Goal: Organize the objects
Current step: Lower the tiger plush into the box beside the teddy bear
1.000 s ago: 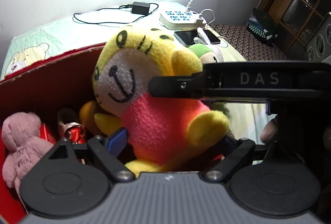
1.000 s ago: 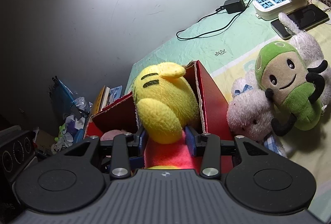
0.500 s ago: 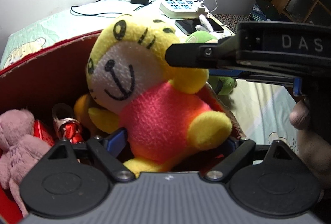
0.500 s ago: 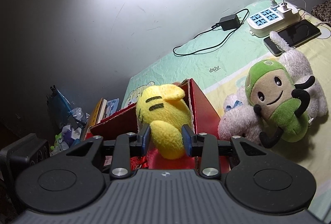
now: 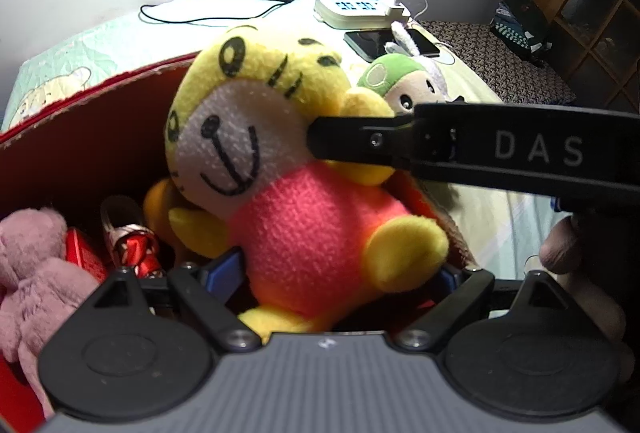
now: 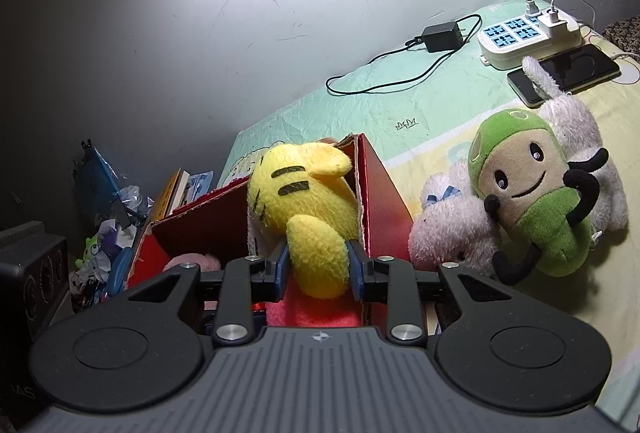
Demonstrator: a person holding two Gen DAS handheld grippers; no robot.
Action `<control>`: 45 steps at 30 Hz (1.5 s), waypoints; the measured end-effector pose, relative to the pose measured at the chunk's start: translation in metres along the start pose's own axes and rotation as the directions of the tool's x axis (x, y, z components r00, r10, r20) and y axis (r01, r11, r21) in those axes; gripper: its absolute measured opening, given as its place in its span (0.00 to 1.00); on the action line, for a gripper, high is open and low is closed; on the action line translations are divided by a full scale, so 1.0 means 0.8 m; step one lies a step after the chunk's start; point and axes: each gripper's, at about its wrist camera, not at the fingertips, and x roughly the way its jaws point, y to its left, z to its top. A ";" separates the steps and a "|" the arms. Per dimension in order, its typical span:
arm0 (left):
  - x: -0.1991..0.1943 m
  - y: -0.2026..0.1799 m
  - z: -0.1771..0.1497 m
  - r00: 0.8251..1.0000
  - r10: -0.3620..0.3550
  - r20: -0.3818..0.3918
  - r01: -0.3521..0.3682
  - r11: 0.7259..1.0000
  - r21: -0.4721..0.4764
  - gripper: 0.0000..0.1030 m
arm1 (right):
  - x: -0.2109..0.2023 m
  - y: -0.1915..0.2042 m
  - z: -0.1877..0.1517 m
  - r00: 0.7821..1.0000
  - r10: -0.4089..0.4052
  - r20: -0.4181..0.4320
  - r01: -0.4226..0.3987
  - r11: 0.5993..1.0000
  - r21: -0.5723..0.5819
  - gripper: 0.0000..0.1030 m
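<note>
- Shifted grip noted on yellow-headed, pink-bodied plush tiger toy (image 5: 304, 193): right gripper (image 6: 318, 267), half a second ago pinching the back of the head, now closed on the yellow ear or limb at the toy's right side.
- Toy lower and more settled within red cardboard box (image 5: 80, 137) than a second ago; placement judged nearly complete, release pending.
- Left gripper (image 5: 340, 273) spread wide around the toy's pink belly, blue pads apart; contact on the left pad side possible, no squeeze evident.
- Toy upright, slightly tilted, stitched smile facing the left wrist camera; fleece soft, compressed under the right pads.
- Beside it in the box: pale pink plush animal (image 5: 28, 265) and red-and-silver wrapped item (image 5: 136, 245), both near the toy's left flank.
- Outside the box on the bedsheet: green-hooded beige plush figure (image 6: 532, 193) lying against white fluffy plush rabbit (image 6: 452, 229); both judged still to be stowed.
- Farther back: white power strip (image 6: 528, 37), black phone (image 6: 568, 73).
</note>
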 end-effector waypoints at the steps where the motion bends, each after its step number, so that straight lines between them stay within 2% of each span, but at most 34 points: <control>1: -0.001 0.000 0.000 1.000 0.001 -0.002 -0.001 1.000 -0.002 0.90 | 0.000 -0.001 0.000 1.000 0.004 -0.003 -0.004 1.000 0.008 0.29; 26: -0.016 -0.005 0.000 0.998 0.057 -0.034 -0.059 0.997 -0.057 0.90 | -0.014 0.005 -0.015 1.000 -0.006 -0.025 0.006 1.000 -0.007 0.26; 45: -0.046 -0.014 -0.005 0.994 0.106 -0.004 -0.106 0.991 -0.077 0.90 | -0.030 0.013 -0.028 0.999 -0.024 -0.024 0.022 0.999 -0.047 0.27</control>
